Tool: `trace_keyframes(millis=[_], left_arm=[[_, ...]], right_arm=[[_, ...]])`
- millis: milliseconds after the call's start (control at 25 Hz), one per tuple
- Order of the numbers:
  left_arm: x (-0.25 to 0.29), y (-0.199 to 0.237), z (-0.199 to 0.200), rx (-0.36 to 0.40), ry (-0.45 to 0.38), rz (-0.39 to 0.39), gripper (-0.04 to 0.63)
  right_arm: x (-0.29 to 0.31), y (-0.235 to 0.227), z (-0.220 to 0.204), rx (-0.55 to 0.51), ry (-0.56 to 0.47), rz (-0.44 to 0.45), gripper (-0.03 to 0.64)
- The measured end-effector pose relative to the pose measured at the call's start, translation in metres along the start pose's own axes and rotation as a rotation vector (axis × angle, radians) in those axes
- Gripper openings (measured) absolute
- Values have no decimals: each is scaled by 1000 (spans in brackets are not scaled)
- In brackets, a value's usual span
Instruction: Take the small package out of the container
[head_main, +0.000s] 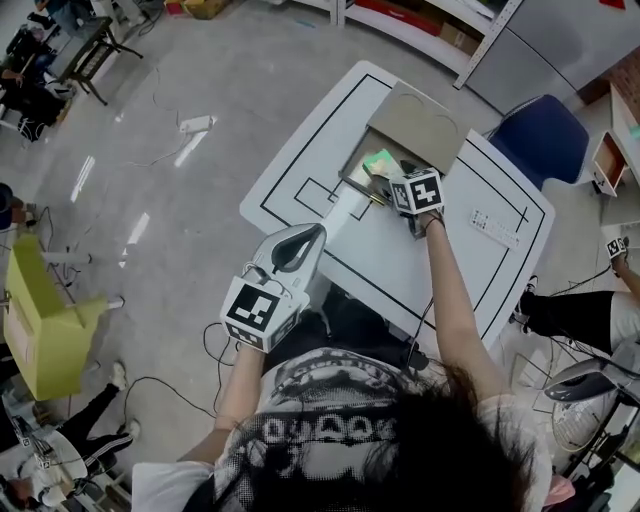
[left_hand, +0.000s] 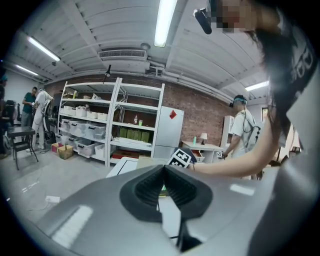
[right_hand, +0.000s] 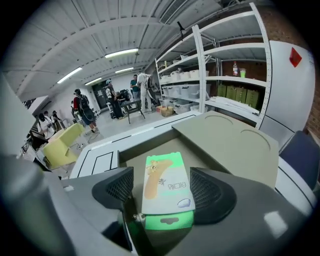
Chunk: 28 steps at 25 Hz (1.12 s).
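The small package (head_main: 380, 160), white and green with a bandage picture, lies flat over the open cardboard container (head_main: 357, 177) on the white table. My right gripper (head_main: 386, 178) reaches over the container. In the right gripper view the package (right_hand: 167, 192) sits between the right gripper's (right_hand: 162, 176) spread fingers; the left pad (right_hand: 120, 186) stands clear of it and the jaws are wide. The container's flap (right_hand: 225, 135) lies folded back behind. My left gripper (head_main: 316, 234) hovers off the table's near edge; in its own view the left gripper (left_hand: 164, 168) shows its pads meeting, empty.
The white table (head_main: 330, 150) carries black outlines and a small white device (head_main: 493, 228) at its right. A blue chair (head_main: 545, 135) stands behind it. A yellow box (head_main: 45, 320) and a power strip (head_main: 197, 123) are on the floor to the left. People stand by the shelves.
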<state>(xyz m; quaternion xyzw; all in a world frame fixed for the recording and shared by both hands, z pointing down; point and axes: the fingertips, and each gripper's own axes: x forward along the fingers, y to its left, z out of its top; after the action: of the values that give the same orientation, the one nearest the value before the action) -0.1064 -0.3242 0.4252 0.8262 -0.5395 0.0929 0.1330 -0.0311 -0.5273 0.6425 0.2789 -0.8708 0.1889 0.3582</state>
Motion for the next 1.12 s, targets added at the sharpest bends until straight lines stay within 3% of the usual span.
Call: trace_keyframes(millis=[400,760,1120], left_arm=[[-1,7,-7,-21,20,19,0],[-12,17,-7,-38,4,42,0],[-22,22,-7,-44,-7,41,0]], right_arm=[[34,-12,-14,-103,154,-41,387],[27,-13,-15,-128,131,-65,360],[-16,4,20,-99,-13,-64,360]])
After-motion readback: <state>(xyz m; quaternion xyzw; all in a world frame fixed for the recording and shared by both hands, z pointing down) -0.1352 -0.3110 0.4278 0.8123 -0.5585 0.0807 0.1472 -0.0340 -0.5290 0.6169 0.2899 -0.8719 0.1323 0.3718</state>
